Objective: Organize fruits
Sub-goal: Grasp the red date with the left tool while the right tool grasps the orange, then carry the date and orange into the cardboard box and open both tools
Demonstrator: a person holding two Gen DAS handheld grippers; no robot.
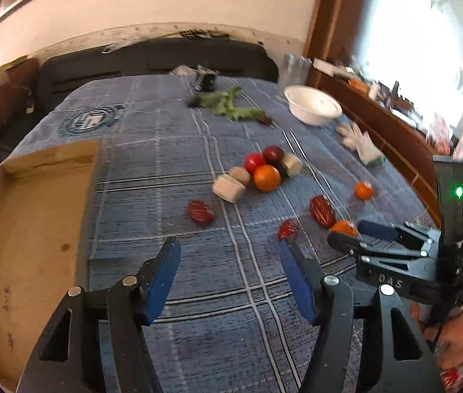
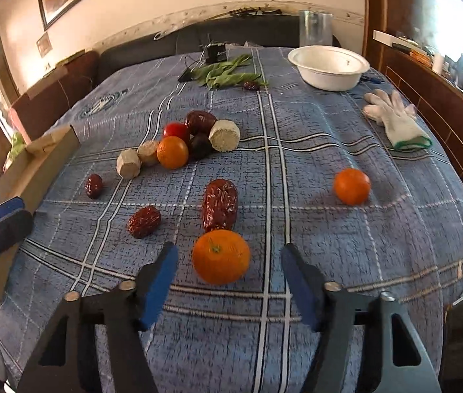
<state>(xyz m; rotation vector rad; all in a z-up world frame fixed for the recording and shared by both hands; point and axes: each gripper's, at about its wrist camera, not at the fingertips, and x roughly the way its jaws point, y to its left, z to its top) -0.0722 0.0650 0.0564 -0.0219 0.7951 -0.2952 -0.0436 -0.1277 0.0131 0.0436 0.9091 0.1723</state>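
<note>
While the right gripper (image 2: 228, 255) frames the nearest tangerine (image 2: 221, 256) with jaws apart, the fruit touches a red date (image 2: 219, 204) behind it; closing off-centre could roll it away. Left gripper (image 1: 228, 255) gapes empty.

Fruit scattered over a blue checked tablecloth (image 1: 153, 150), seen past the left gripper (image 1: 230, 249).

Its blue-padded jaws are spread wide above bare cloth. A cardboard box (image 1: 28, 229) is placed left; the right gripper (image 1: 351, 233) is positioned around an orange (image 1: 342, 227).
</note>
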